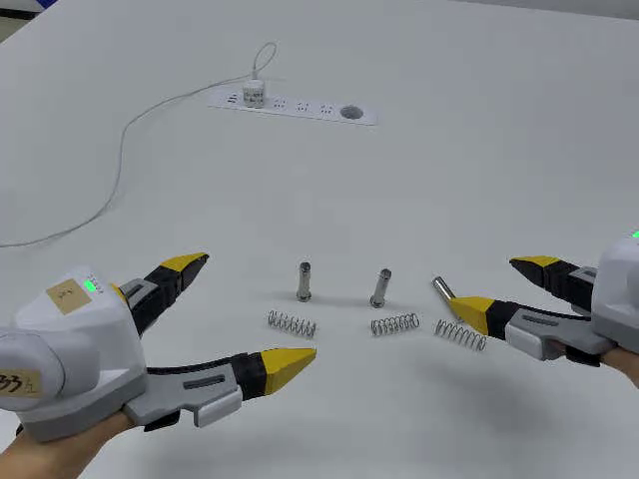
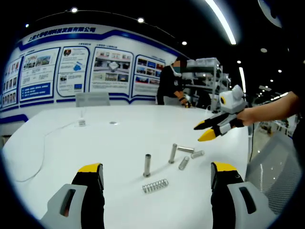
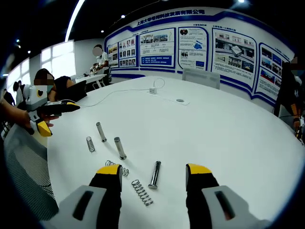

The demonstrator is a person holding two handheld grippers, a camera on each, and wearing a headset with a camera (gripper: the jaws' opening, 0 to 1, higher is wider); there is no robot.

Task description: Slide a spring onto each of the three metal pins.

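Two short metal pins (image 1: 305, 280) (image 1: 380, 287) stand upright on the white table (image 1: 449, 170), and a third pin (image 1: 443, 289) lies flat to their right. One spring lies in front of each: left (image 1: 292, 323), middle (image 1: 394, 323), right (image 1: 460, 334). My left gripper (image 1: 245, 312) is open at the lower left, short of the left spring (image 2: 155, 186). My right gripper (image 1: 494, 285) is open beside the lying pin (image 3: 155, 174), with the right spring (image 3: 142, 192) just ahead of its jaws. Both grippers hold nothing.
A white power strip (image 1: 295, 104) with a plugged-in adapter (image 1: 255, 95) lies at the far side, and its cable (image 1: 120, 150) trails off to the left. People stand and sit beyond the table edge (image 3: 43, 81).
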